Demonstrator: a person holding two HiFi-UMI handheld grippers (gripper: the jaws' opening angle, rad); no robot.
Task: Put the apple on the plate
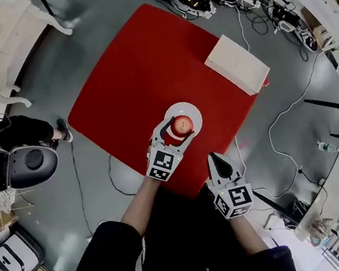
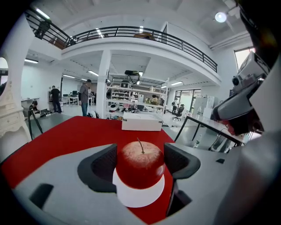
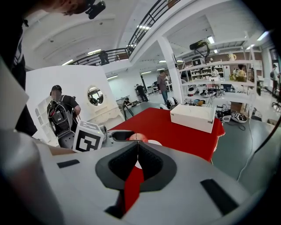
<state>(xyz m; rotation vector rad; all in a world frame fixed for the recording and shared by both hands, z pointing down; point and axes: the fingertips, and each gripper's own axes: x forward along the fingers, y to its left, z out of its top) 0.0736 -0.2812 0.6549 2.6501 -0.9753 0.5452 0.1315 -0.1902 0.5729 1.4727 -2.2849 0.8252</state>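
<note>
Left fingers [image 2: 104,163]: are pressing on the two sides of the apple [image 2: 140,162], clamping it with its stem pointing up.
Right fingers [image 3: 151,165]: are resting flat against each other, gripping nothing.
Apple: is sitting between the left fingers over the plate [image 2: 139,198], above the part of the plate nearest the person. I cannot tell whether it is touching the plate or hanging just above it.
Left gripper [image 1: 175,134]: is reaching in over the plate's near rim, its marker cube [image 1: 164,163] lying on the person's side of the plate.
Right gripper [image 1: 218,162]: is hovering off the plate, nearer the person and to the plate's right, pointing toward the plate.
Plate: is lying white and round on the red table [image 1: 131,81], partly covered by the apple.
White box [image 1: 237,64]: is lying on the table beyond the plate and to the plate's right, well apart from it.
</note>
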